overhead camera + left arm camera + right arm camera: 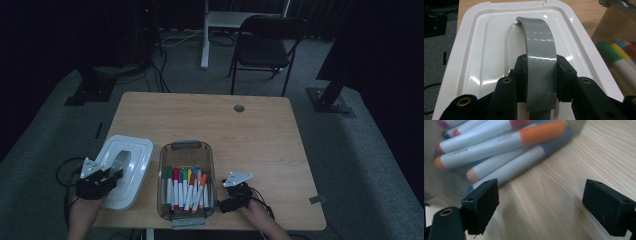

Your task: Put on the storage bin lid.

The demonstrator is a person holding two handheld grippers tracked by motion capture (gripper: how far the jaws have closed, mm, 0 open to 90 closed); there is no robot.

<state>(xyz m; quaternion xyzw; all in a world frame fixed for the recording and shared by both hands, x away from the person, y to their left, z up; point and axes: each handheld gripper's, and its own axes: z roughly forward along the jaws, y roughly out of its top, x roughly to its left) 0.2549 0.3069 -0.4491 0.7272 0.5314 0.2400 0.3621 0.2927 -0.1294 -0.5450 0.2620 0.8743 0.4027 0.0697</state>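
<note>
Lid (126,167) lies at the bench's (260,135) left front edge; our left hand-held gripper (541,75) clamps its grey handle (539,50). Our right hand-held gripper (541,207) stands wide and empty over bare wood, just beside the marker bin (186,150).

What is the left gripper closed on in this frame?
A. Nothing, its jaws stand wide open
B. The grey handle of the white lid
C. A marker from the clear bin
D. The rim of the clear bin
B: in the left gripper view the left gripper has its black pads pressed on either side of the grey handle that arches over the white lid.
</note>
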